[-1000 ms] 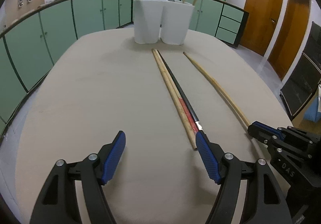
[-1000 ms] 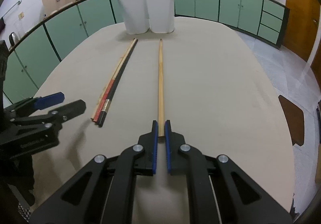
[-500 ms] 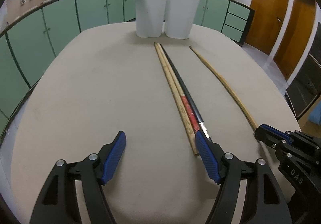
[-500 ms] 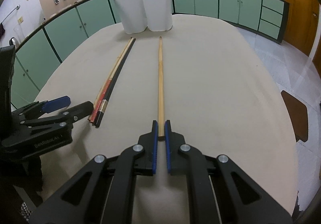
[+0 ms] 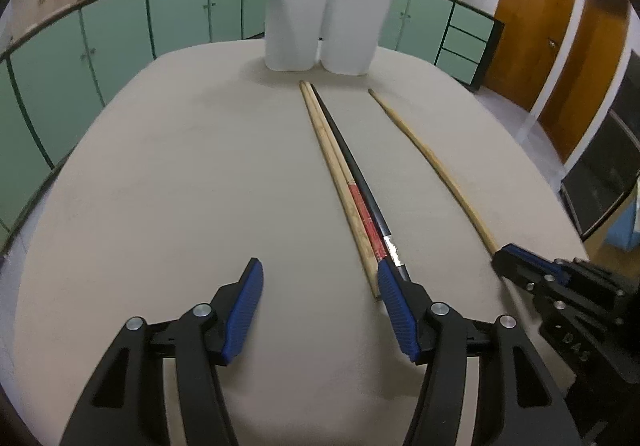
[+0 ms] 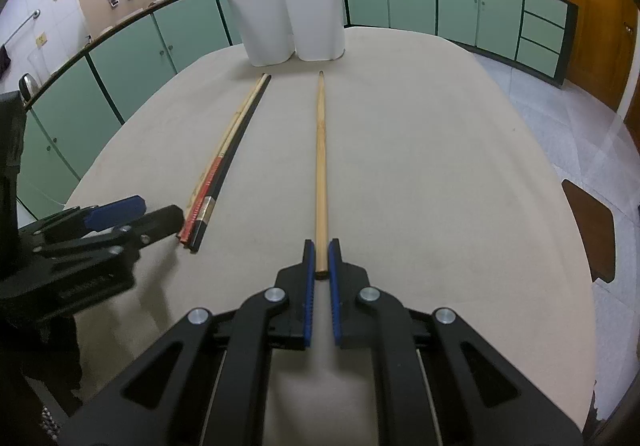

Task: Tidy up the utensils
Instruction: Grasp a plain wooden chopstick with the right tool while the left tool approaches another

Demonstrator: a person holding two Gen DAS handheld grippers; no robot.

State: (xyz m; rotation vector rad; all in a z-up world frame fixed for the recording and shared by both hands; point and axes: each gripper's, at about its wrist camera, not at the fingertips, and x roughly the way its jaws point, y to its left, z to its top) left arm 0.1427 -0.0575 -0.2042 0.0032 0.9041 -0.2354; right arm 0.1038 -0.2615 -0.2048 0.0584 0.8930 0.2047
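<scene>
A single wooden chopstick [image 6: 321, 158] lies on the beige table, pointing at the white two-part holder [image 6: 294, 22]. My right gripper [image 6: 321, 254] is shut on its near end. Left of it lies a bundle of a wooden, a red and a black chopstick [image 5: 348, 182], also in the right wrist view [image 6: 224, 162]. My left gripper [image 5: 318, 278] is open and empty, its right finger beside the bundle's near end. The holder [image 5: 324, 34] has several chopsticks standing in it.
The beige table [image 5: 160, 186] has rounded edges. Green cabinets [image 5: 120, 34] run behind it and wooden doors [image 5: 532, 42] stand at the right. A dark chair seat [image 6: 596, 234] sits off the table's right edge.
Both grippers have edged forward toward the holder. The right gripper stays shut on the single chopstick; the left stays open by the bundle.
</scene>
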